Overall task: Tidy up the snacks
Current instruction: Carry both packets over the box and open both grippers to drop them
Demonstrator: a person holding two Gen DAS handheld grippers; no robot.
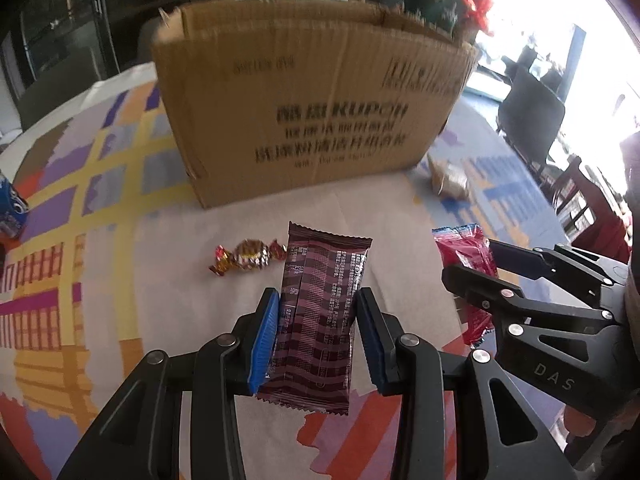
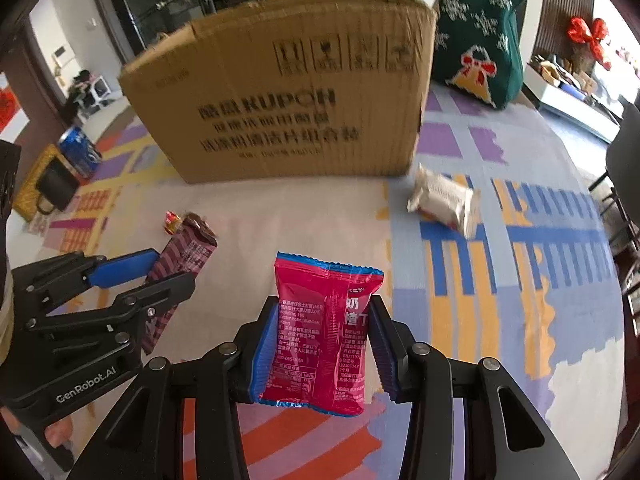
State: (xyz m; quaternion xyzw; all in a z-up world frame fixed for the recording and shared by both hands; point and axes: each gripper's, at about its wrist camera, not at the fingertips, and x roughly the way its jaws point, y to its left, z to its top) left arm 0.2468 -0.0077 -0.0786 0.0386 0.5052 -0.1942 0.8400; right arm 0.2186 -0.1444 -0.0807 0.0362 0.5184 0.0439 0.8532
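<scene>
Left tongs grip a maroon wafer pack; right tongs grip a pink snack bag. The cardboard box stands ahead. Slippery foil may slide out mid-lift, or clip the tall wall.

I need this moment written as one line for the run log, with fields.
left gripper: shut on maroon packet | right gripper: shut on red packet | cardboard box: ahead | candy, white packet: on table
</scene>
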